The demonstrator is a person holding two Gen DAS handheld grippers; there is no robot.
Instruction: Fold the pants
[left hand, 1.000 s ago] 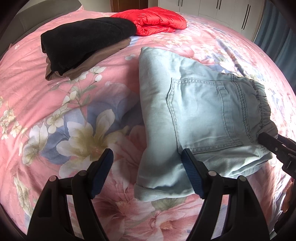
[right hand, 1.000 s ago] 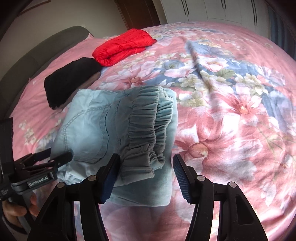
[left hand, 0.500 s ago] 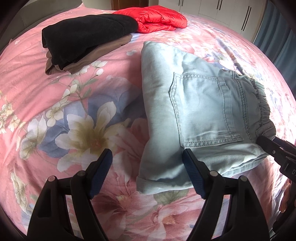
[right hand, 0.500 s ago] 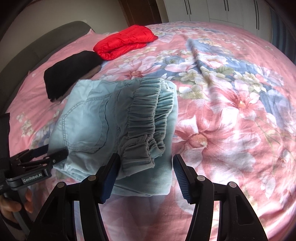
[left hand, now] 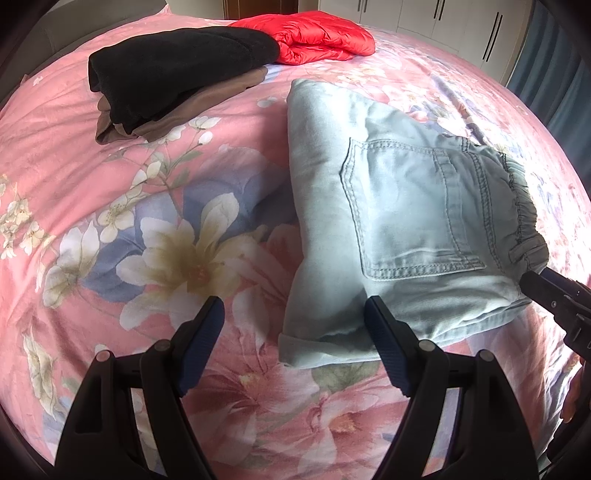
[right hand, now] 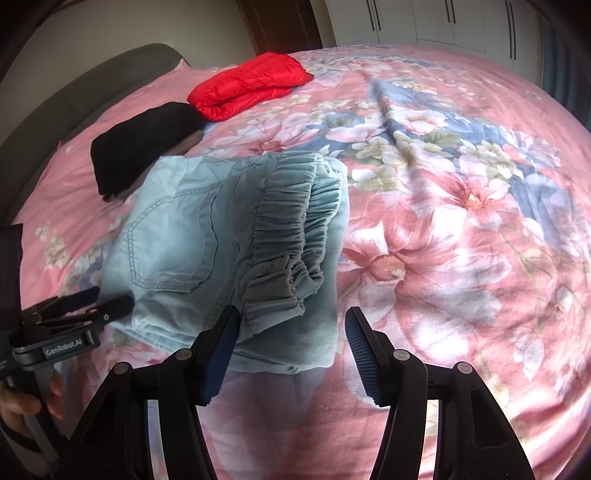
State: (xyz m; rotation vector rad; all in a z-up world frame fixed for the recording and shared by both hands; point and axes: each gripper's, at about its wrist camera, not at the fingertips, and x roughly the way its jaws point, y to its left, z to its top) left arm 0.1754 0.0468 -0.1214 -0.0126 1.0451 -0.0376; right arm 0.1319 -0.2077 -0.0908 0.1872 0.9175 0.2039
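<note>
The light blue denim pants (left hand: 388, 221) lie folded in a compact stack on the pink floral bedspread, back pocket up, elastic waistband to the right. In the right wrist view the pants (right hand: 207, 240) show the gathered waistband on top. My left gripper (left hand: 293, 336) is open and empty, just short of the stack's near left corner. My right gripper (right hand: 291, 339) is open and empty, at the waistband end, not touching. Each gripper shows in the other's view: the right one (left hand: 554, 299) and the left one (right hand: 92, 310).
A folded black garment on a brown one (left hand: 177, 70) and a folded red puffer jacket (left hand: 317, 37) lie at the far side of the bed (left hand: 110, 221). A grey headboard (right hand: 92, 85) is at the left; white wardrobes (right hand: 424, 22) stand behind.
Both grippers have drawn back slightly from the folded pants and stay open. The pants have not moved.
</note>
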